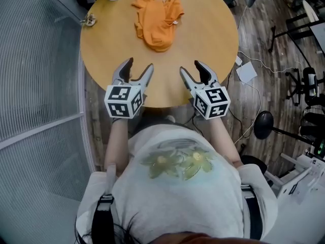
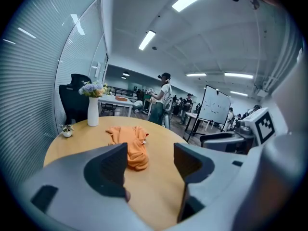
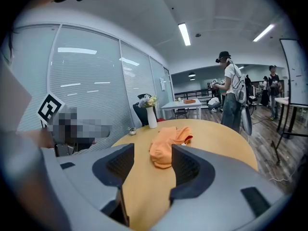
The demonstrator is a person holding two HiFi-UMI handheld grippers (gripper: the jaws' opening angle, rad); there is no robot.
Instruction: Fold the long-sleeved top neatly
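Observation:
An orange long-sleeved top [image 1: 156, 19] lies crumpled in a heap on the far half of the round wooden table [image 1: 203, 44]. In the left gripper view the top [image 2: 129, 144] shows beyond the jaws, and in the right gripper view the top [image 3: 168, 146] lies straight ahead. My left gripper [image 1: 138, 68] hovers over the table's near edge, open and empty. My right gripper [image 1: 192, 69] is beside it, also open with nothing between its fingers. Both point toward the top and stand well short of it.
A white vase [image 2: 93, 110] with flowers and a small pot [image 2: 67, 131] stand at the table's far left edge. A ribbed glass wall [image 1: 35, 75] runs along the left. Cables, a paper sheet [image 1: 247, 71] and chairs lie on the wood floor at right. People stand in the background.

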